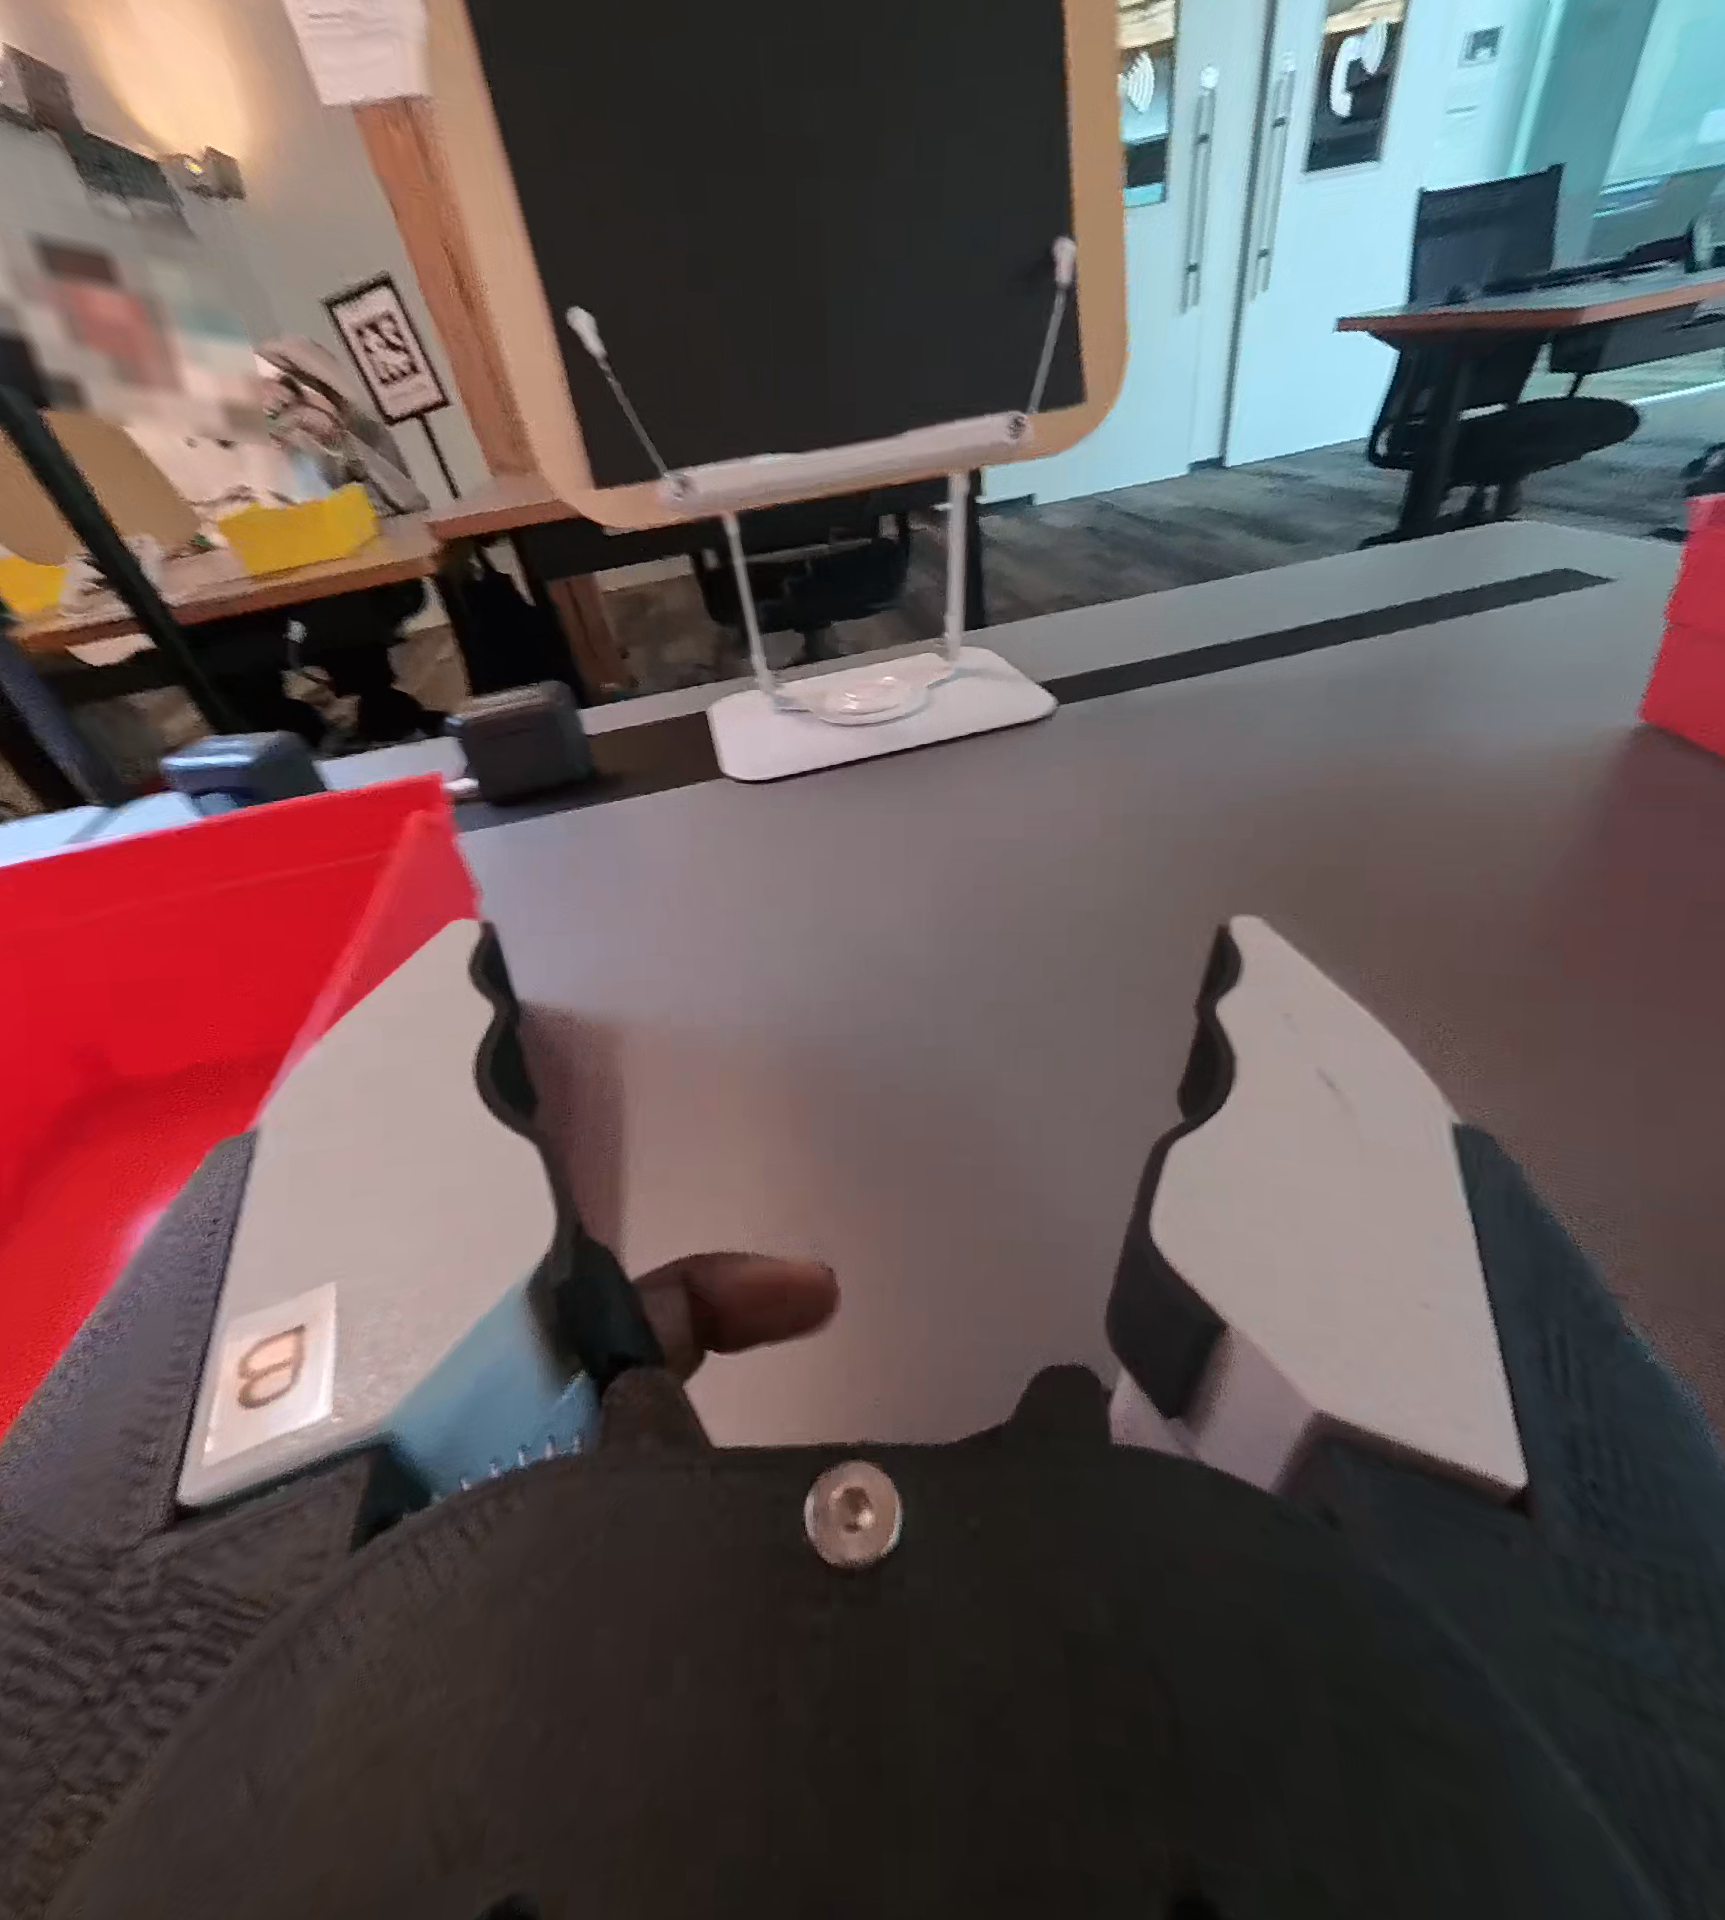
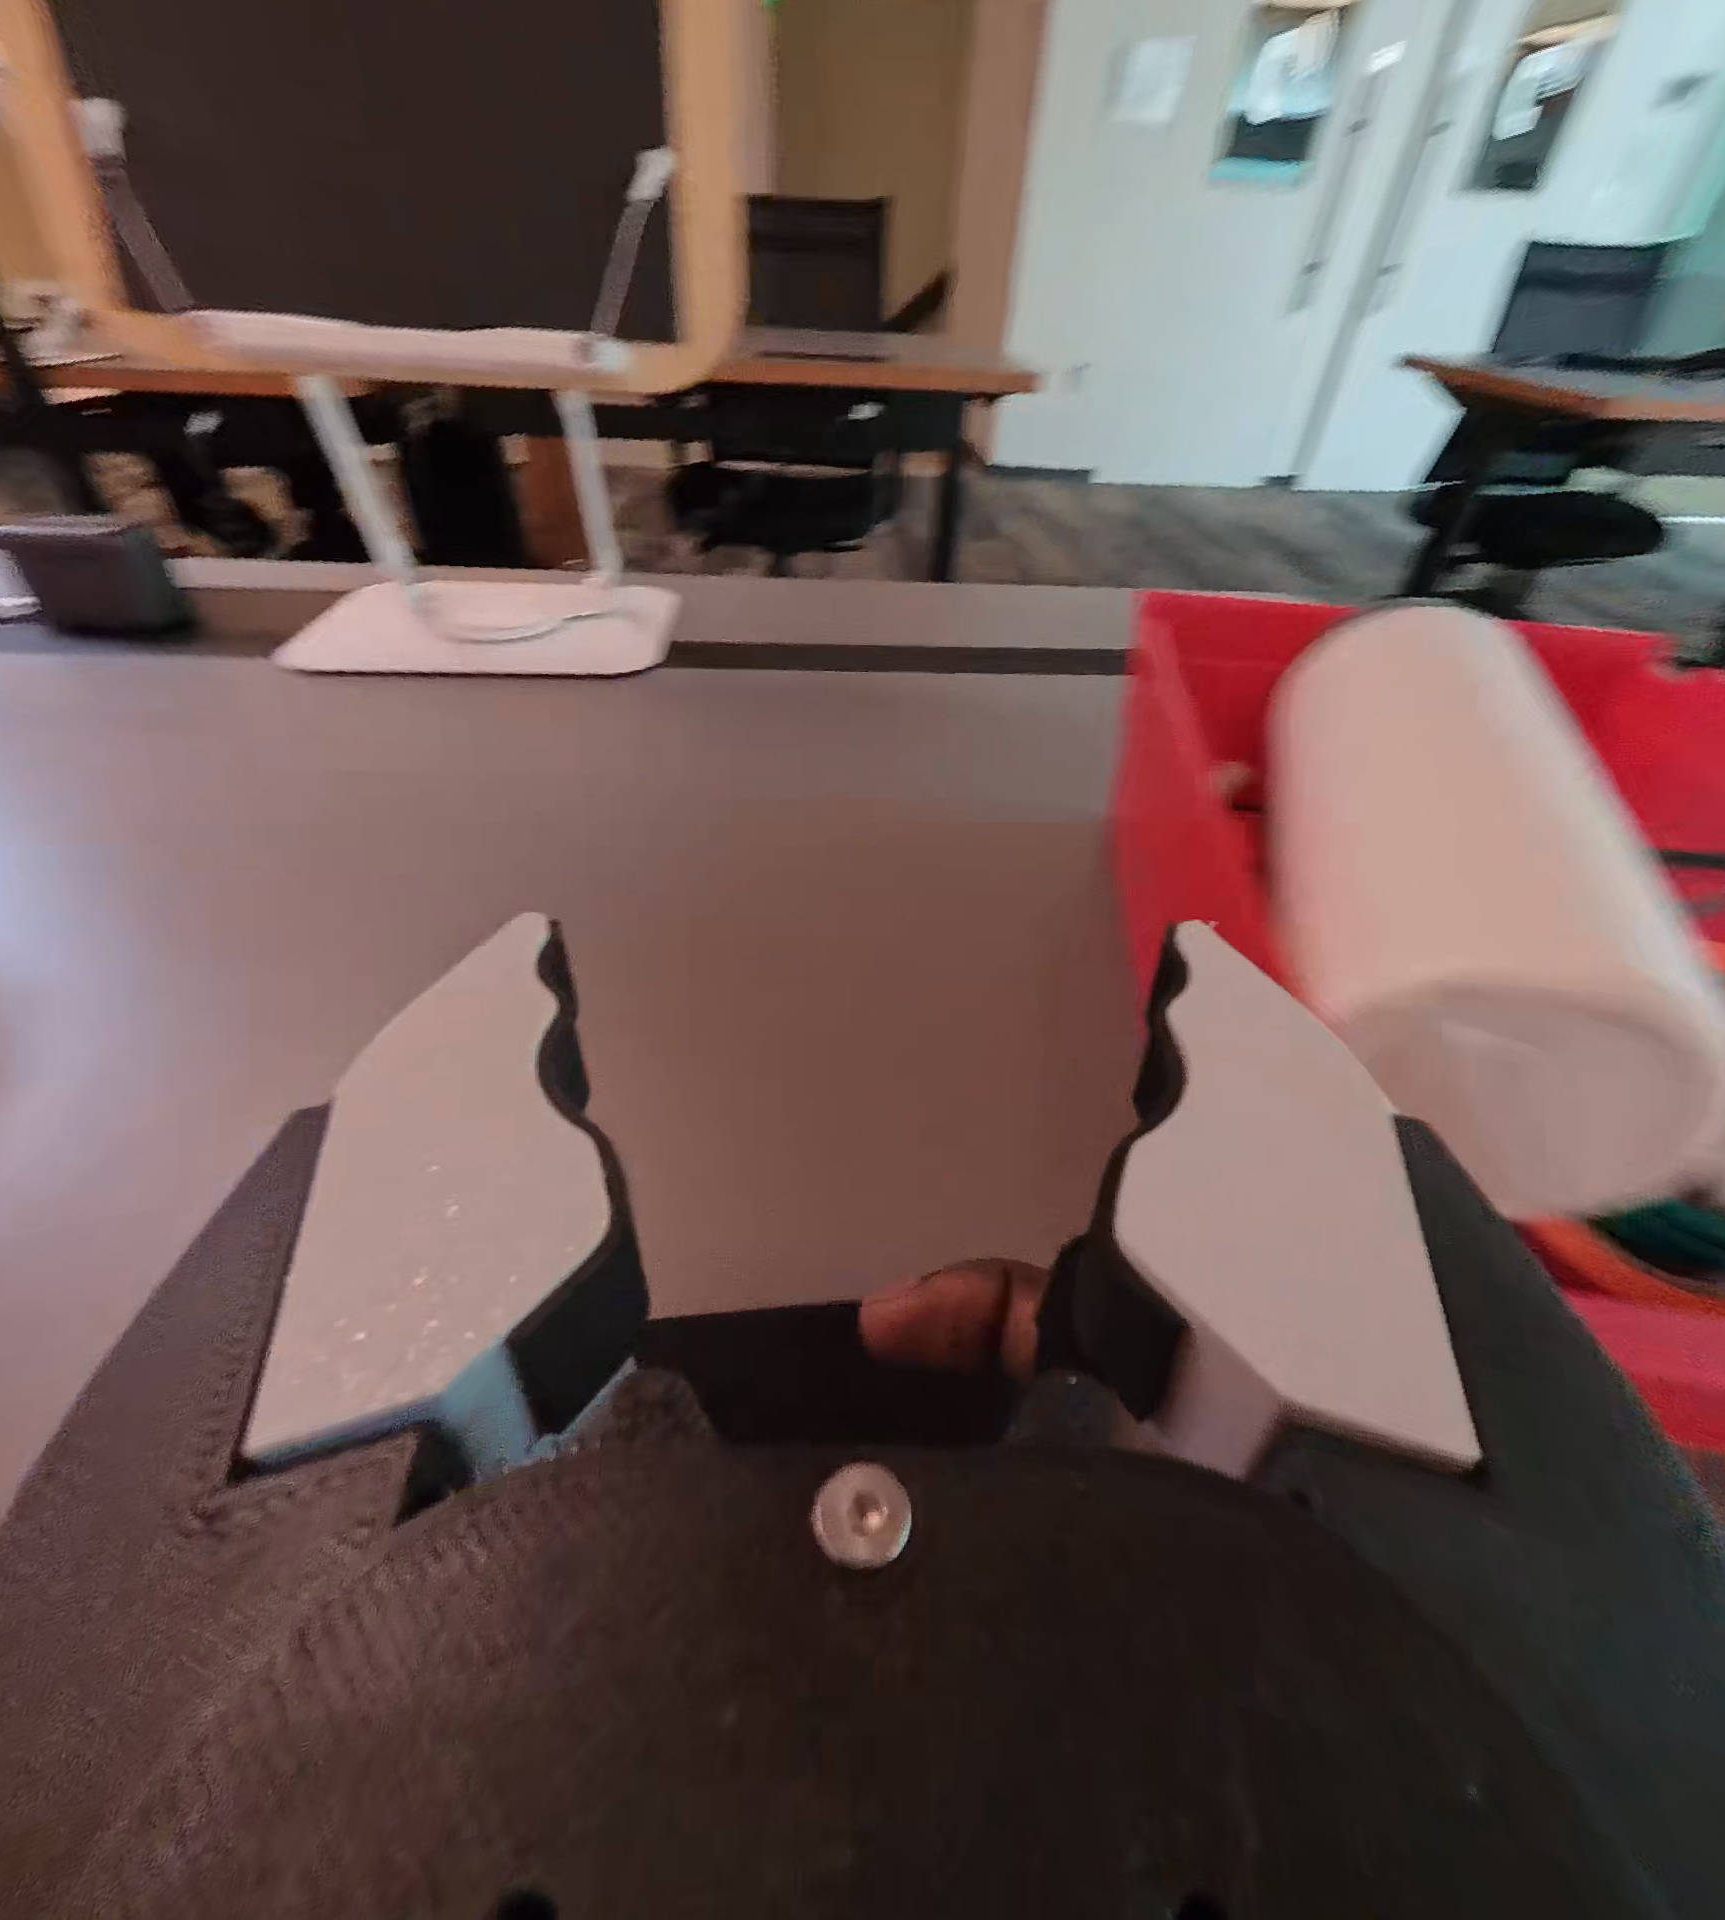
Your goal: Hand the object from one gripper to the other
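Both sets of jaws wide, nothing held: left gripper and right gripper over bare worktop. Probable object, white roll, lies in red bin beside right gripper. Risk: roll wide and smooth; off-centre grip could slip at handover.

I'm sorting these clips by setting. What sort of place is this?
Most likely an open-plan office. Behind the dark table stand long wooden desks with black swivel chairs, carpeted floor, and glass-panelled doors. Red bins on the table suggest a data-collection workstation.
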A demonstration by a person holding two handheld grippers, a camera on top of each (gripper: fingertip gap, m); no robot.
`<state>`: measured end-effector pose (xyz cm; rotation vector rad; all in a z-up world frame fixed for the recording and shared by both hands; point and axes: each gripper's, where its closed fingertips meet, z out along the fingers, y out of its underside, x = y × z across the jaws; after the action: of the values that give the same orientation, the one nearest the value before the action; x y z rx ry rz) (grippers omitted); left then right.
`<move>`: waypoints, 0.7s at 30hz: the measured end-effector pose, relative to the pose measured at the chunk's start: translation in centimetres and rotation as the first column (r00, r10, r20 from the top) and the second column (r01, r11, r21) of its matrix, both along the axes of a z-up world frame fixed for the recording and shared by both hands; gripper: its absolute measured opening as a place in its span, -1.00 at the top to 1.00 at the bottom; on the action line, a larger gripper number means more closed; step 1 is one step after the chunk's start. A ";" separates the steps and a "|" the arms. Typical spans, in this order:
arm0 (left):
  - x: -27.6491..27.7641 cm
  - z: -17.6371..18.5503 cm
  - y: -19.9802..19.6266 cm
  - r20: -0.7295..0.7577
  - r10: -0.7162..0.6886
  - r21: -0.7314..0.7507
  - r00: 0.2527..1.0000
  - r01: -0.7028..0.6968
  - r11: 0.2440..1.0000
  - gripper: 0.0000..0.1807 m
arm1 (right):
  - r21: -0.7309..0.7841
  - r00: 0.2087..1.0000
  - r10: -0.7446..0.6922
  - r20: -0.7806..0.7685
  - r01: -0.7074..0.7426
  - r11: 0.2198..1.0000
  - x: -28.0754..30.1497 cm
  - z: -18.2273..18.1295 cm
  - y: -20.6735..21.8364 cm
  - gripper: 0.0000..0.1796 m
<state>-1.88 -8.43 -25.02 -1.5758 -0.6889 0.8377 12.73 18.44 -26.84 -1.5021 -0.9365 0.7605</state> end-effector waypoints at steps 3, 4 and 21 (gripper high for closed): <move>-0.6 2.0 -4.0 -0.039 0.109 -0.020 0.993 -0.110 0.994 -0.19 | 0.008 0.988 -0.149 0.048 0.149 0.989 3.4 -1.0 4.1 0.00; -0.7 2.0 -5.3 -0.023 0.122 -0.057 0.992 -0.123 0.991 -0.08 | 0.020 0.979 -0.182 0.088 0.181 0.983 4.1 -1.7 5.2 0.06; -4.5 -6.5 -11.4 0.299 0.176 -0.220 0.938 -0.111 0.969 0.76 | 0.073 0.923 -0.090 0.375 0.067 0.995 1.6 -5.5 7.2 0.94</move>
<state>-6.41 -19.87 -31.49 -1.8835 -0.9855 0.7871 14.31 25.67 -32.33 -1.6552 -1.1655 0.3845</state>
